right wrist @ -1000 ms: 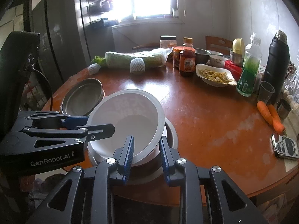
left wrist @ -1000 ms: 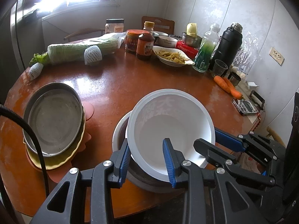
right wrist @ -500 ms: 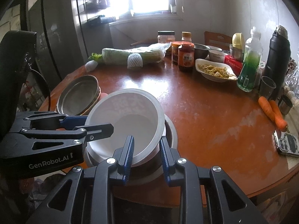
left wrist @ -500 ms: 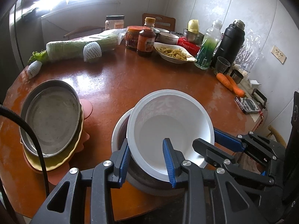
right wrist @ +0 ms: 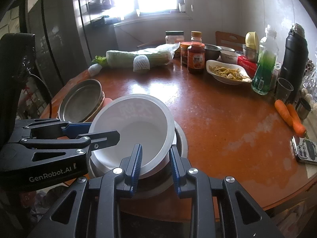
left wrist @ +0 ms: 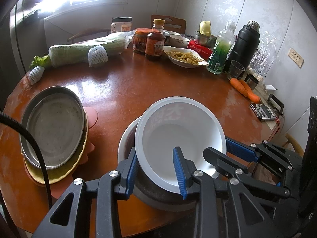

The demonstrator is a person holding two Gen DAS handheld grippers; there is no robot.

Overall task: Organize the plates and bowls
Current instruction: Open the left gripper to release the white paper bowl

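Left gripper (left wrist: 156,170) angles down toward the near table edge, its blue pads astride the near-left rim of the white bowl (left wrist: 178,130), one pad outside the wall and one inside, clamped on it. Right gripper (right wrist: 155,163) angles down likewise and grips the same bowl at its near-right rim, one pad inside, one outside. In the right wrist view the left tool reaches in from the left, its fingers crossing the bowl's rim.

The white bowl sits tilted inside a larger grey bowl (left wrist: 126,138) at the near edge of the round wooden table (left wrist: 138,87). To the left, a metal plate (left wrist: 53,127) lies stacked on a yellow plate (left wrist: 59,174).

Mid-right: two carrots (right wrist: 289,115). Far side: a sauce bottle (left wrist: 155,41), a dish of food (left wrist: 184,57), a black flask (left wrist: 243,45).
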